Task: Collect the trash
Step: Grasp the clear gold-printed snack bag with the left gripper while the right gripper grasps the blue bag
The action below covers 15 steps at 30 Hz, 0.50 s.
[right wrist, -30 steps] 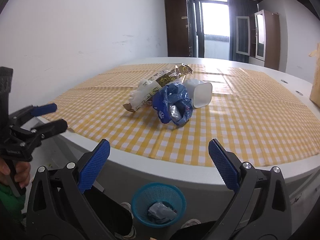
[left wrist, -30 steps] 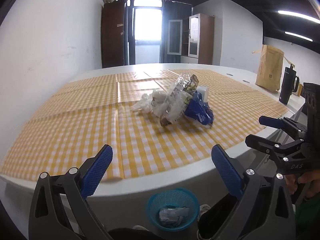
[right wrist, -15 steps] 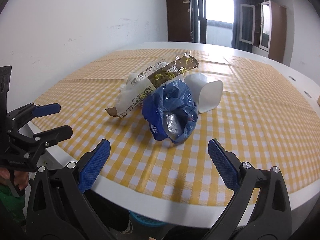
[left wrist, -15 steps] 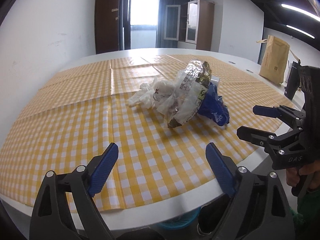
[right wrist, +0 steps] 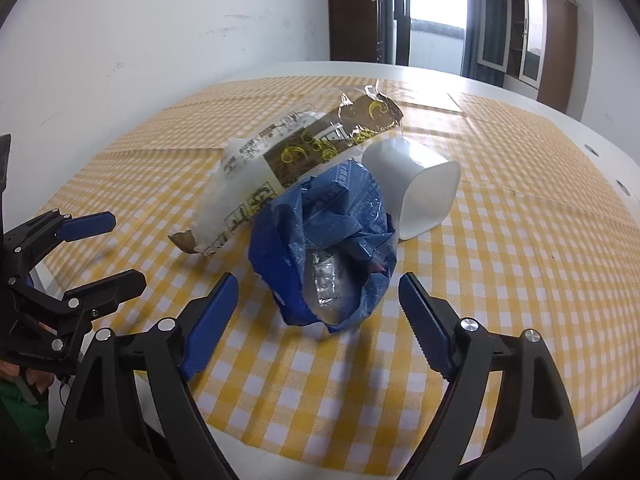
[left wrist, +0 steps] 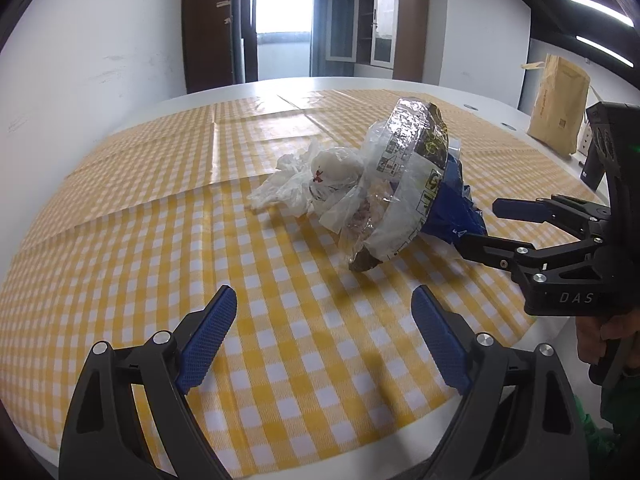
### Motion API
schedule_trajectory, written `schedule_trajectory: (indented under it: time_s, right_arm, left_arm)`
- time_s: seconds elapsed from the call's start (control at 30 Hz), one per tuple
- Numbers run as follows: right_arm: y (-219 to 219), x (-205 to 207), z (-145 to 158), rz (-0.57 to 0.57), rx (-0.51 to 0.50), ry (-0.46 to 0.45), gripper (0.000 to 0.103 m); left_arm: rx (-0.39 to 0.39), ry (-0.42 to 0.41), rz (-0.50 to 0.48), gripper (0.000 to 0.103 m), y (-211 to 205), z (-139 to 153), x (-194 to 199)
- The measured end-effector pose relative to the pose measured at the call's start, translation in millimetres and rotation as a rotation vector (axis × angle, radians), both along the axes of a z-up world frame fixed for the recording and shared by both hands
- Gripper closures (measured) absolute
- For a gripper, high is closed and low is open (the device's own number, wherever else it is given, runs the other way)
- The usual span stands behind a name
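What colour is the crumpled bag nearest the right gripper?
Blue crumpled bag, silvery inside; clearest in the right wrist view.

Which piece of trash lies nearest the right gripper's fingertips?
The crumpled blue bag, just ahead of the right gripper, whose jaws are closing without touching it. The printed wrapper and white cup lie farther back.

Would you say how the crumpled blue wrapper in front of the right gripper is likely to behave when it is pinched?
The blue wrapper looks like thin crinkled film, so it will probably collapse between the pads. Its glossy surface may be slippery. It seems light, and might drag the leaning printed wrapper.
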State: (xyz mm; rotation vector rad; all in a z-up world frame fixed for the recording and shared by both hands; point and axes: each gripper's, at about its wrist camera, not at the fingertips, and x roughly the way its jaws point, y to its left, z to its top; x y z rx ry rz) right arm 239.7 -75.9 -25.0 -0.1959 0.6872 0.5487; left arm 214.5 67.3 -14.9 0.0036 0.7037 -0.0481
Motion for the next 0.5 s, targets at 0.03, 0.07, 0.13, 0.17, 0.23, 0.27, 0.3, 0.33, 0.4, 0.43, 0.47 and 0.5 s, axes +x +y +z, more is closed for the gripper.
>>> schedule_trajectory:
  time_s: [0.03,0.07,0.13,0.17,0.23,0.27,0.3,0.33,0.4,0.43,0.47,0.5]
  right_arm:
    - [0.3,2.2,-0.9,0.0,0.001,0.008,0.03]
    - [0.4,4.6,-1.9,-0.001,0.001,0.012,0.033]
    - [0.3,8.4,-4.9,-0.007,0.003,0.033,0.037]
    - [-0.8,10.2,-6.1,-0.005,0.009,0.049,0.04]
    - [-2.0,13.5,-7.2,0.004,0.017,0.073,0.049]
    - [-2.7,13.9,-7.3,0.008,0.016,0.073,0.051]
    - [-3.6,14.1,-7.3,0.017,0.017,0.076,0.055]
    - [-5.2,14.9,-7.1,0.024,0.019,0.084,0.059]
    - [-9.1,16.5,-7.1,0.031,0.024,0.096,0.065]
    - [-10.6,16.8,-6.9,0.033,0.024,0.097,0.067]
    - [-11.4,17.7,-6.1,0.034,0.023,0.096,0.069]
    - [-13.7,17.7,-5.4,0.035,0.024,0.094,0.072]
  left_arm:
    - [0.005,0.003,-0.007,0.016,-1.4,0.2,3.0]
    - [0.01,0.006,-0.016,0.016,-4.0,0.2,6.7]
    - [0.016,0.013,-0.028,0.016,-7.1,0.5,15.9]
    - [0.019,0.021,-0.031,0.016,-9.6,0.6,22.2]
    - [0.02,0.027,-0.042,0.017,-14.0,2.2,30.0]
    - [0.02,0.03,-0.05,0.018,-16.2,2.7,33.5]
    - [0.02,0.035,-0.055,0.02,-18.5,2.9,37.0]
    - [0.019,0.039,-0.058,0.025,-20.2,2.7,39.5]
    - [0.022,0.044,-0.073,0.026,-25.4,1.5,43.9]
    - [0.026,0.045,-0.077,0.028,-27.4,0.5,45.6]
    - [0.026,0.05,-0.078,0.03,-29.1,-1.2,48.1]
    - [0.024,0.054,-0.078,0.038,-29.8,-2.5,50.3]
